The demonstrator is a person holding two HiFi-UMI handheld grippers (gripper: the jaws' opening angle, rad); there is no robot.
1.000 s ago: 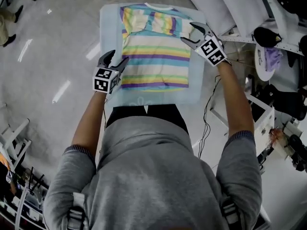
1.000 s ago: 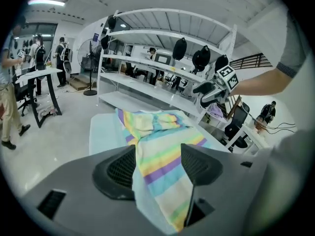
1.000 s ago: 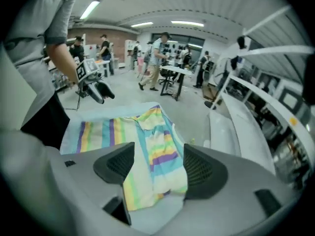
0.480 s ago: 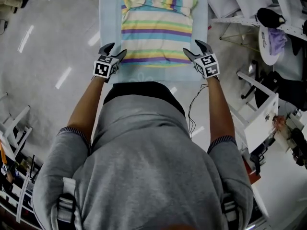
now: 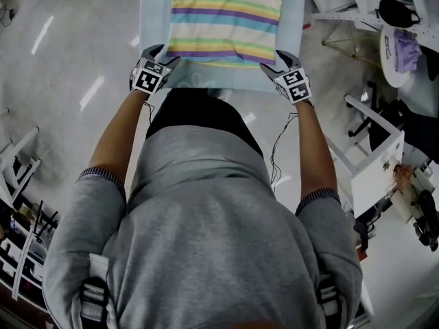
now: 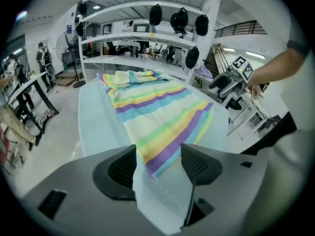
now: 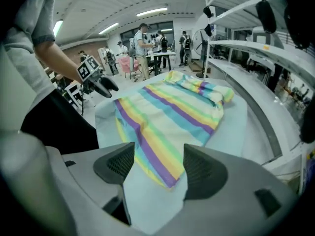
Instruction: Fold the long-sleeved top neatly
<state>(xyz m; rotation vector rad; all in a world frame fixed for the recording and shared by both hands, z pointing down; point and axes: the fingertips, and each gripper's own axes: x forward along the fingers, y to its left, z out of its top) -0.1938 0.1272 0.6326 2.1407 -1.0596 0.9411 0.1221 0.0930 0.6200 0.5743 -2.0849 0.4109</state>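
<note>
A striped long-sleeved top (image 5: 225, 20) in yellow, teal, purple and white lies flat on a pale blue table (image 5: 154, 19), sleeves folded in at its far end. My left gripper (image 5: 162, 55) hovers open at the top's near left hem corner (image 6: 153, 167), nothing between its jaws. At the near right hem corner (image 7: 170, 180), my right gripper (image 5: 273, 61) is open too, jaws empty. Each gripper shows in the other's view: the right gripper (image 6: 227, 82) and the left gripper (image 7: 101, 85).
White shelving (image 6: 147, 38) with dark round objects stands beyond the table's far side. A white side table (image 5: 394, 43) with a purple cloth is at right. People (image 7: 142, 45) stand at desks in the background. The person's torso is against the table's near edge (image 5: 206, 86).
Both grippers have come back toward the person along the table's sides, from the top's middle and shoulder to its near hem corners. The top has not moved.
</note>
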